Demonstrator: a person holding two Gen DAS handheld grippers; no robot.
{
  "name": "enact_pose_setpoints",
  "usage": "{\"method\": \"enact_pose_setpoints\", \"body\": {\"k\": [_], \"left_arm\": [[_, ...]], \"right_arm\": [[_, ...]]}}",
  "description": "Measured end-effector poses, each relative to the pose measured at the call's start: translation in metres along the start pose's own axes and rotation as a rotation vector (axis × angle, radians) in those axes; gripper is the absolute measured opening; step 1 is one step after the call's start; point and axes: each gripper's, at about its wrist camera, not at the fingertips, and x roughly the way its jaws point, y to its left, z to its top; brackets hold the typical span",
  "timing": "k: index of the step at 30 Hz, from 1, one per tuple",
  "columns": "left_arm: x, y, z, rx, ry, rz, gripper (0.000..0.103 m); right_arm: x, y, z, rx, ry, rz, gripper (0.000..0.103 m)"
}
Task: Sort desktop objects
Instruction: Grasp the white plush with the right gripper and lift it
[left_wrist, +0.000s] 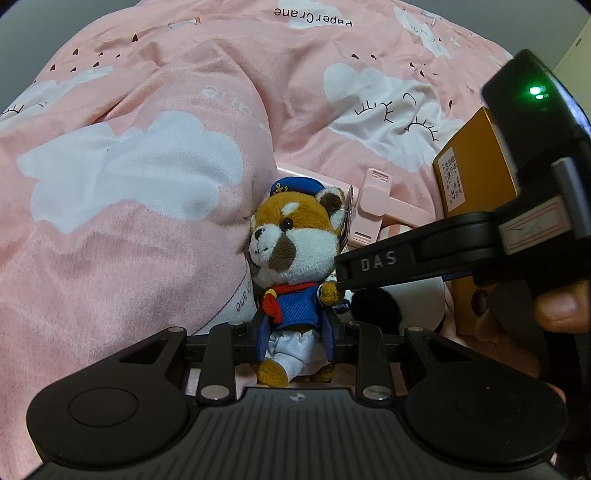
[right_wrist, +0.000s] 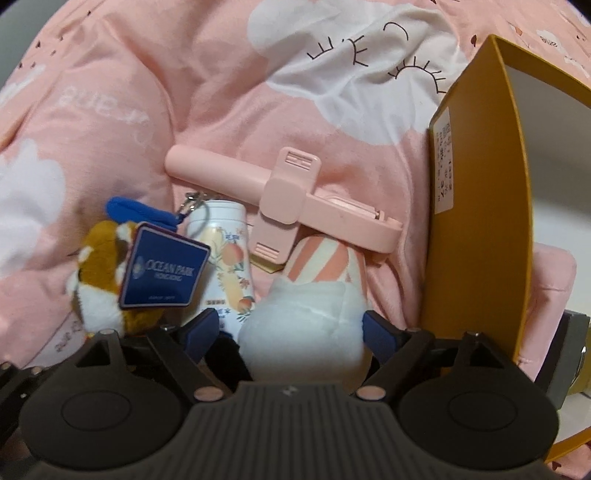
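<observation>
A red panda plush (left_wrist: 291, 236) in a blue sailor suit and cap stands upright between the fingers of my left gripper (left_wrist: 294, 334), which is shut on its lower body. Its blue "Ocean Park" tag (right_wrist: 164, 266) faces the right wrist view. My right gripper (right_wrist: 291, 332) points down with its jaws wide; a white plush (right_wrist: 303, 325) with a peach-striped part sits between the blue pads (right_wrist: 205, 326), and I see no squeeze on it. In the left wrist view a right gripper finger (left_wrist: 373, 264) reaches across to the panda's paw, above the black-and-white plush (left_wrist: 402, 302).
Everything lies on a rumpled pink quilt (left_wrist: 129, 240) with white clouds. A pink selfie stick (right_wrist: 288, 199) and a white bottle (right_wrist: 229, 266) with a peach print lie just beyond the plush toys. An open orange box (right_wrist: 480, 221) stands at the right. A hand (left_wrist: 557, 306) holds the right gripper.
</observation>
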Motion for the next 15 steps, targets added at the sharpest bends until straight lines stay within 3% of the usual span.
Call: {"method": "enact_pose_setpoints", "body": {"k": [7,8,9,10,15], "left_arm": [[0.0,-0.002,-0.001,0.01,0.005,0.012,0.033],[0.001,-0.002,-0.001,0.013,0.005,0.012,0.033],[0.0,-0.003,-0.002,0.015,0.001,0.009,0.033],[-0.001,-0.003,-0.002,0.015,-0.001,0.008,0.033],[-0.001,-0.004,-0.002,0.017,-0.004,0.013,0.033]], "right_arm": [[0.008,0.0,0.001,-0.02,0.001,-0.033,0.087],[0.008,-0.001,0.0,-0.025,0.002,-0.038,0.083],[0.008,-0.001,0.0,-0.032,0.007,-0.049,0.072],[0.007,-0.003,0.0,-0.04,0.007,-0.072,0.07],[-0.009,-0.017,-0.005,-0.05,-0.024,0.007,0.064]]}}
